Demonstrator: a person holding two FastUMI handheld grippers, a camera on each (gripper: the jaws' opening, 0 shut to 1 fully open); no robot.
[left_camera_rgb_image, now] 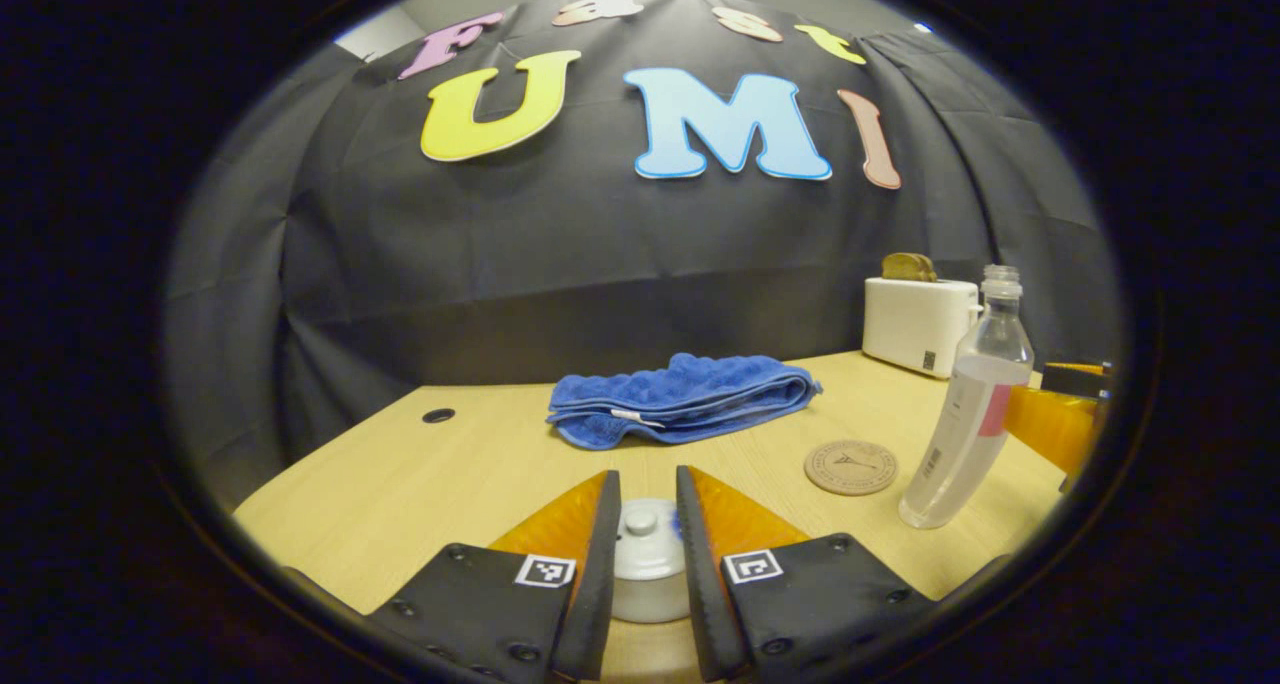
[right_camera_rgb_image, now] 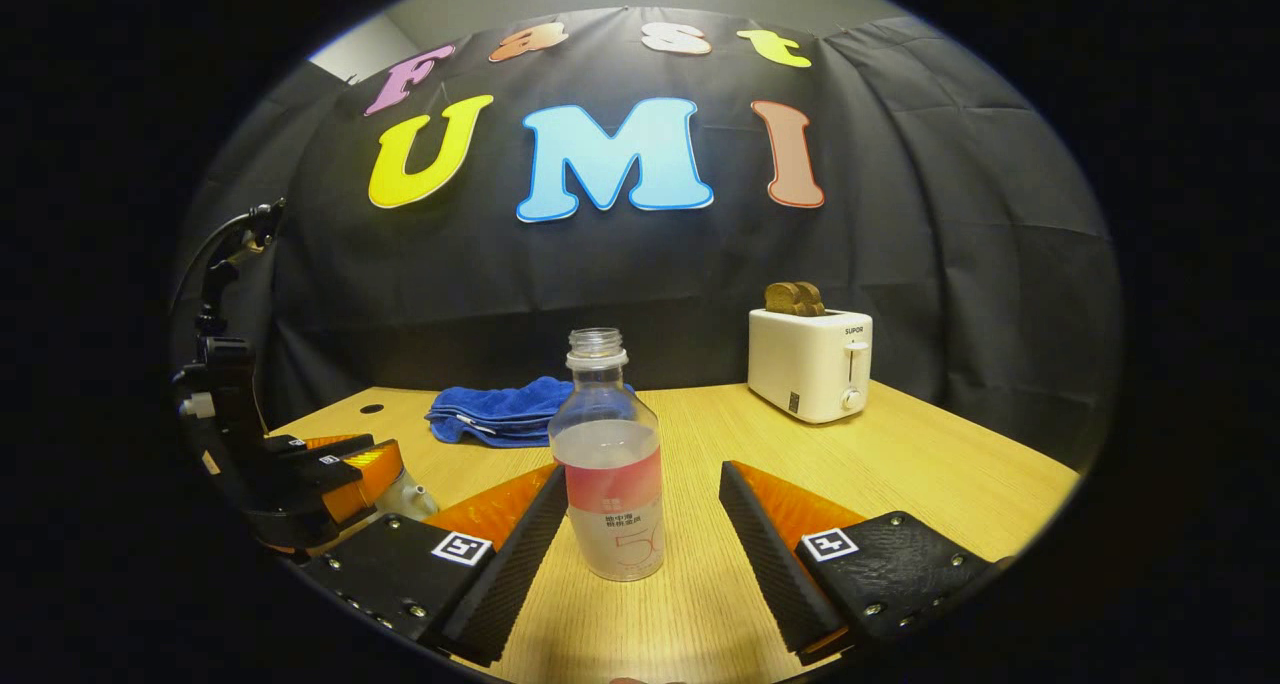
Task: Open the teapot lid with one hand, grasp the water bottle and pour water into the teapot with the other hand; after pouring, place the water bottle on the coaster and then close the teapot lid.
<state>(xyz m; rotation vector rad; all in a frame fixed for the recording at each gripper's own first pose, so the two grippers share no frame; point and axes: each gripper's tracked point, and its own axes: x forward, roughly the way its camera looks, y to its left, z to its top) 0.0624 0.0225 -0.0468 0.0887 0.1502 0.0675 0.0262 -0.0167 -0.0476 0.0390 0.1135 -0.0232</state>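
Observation:
My left gripper (left_camera_rgb_image: 648,476) hangs low over the white teapot; the lid (left_camera_rgb_image: 648,549) with its round knob sits between the fingers, a thin gap on each side of the knob. In the right gripper view the left gripper (right_camera_rgb_image: 385,469) covers the teapot (right_camera_rgb_image: 405,504), whose spout pokes out to the right. The capless water bottle (right_camera_rgb_image: 610,484), partly filled, stands upright on the table between the spread fingers of my right gripper (right_camera_rgb_image: 643,472), touching neither. In the left gripper view the bottle (left_camera_rgb_image: 965,424) stands just right of the round cork coaster (left_camera_rgb_image: 851,467).
A folded blue towel (left_camera_rgb_image: 685,399) lies mid-table behind the teapot. A white toaster (right_camera_rgb_image: 810,364) holding bread slices stands at the back right. A cable hole (left_camera_rgb_image: 438,415) marks the table's back left. Bare wood table (right_camera_rgb_image: 930,474) stretches right of the bottle.

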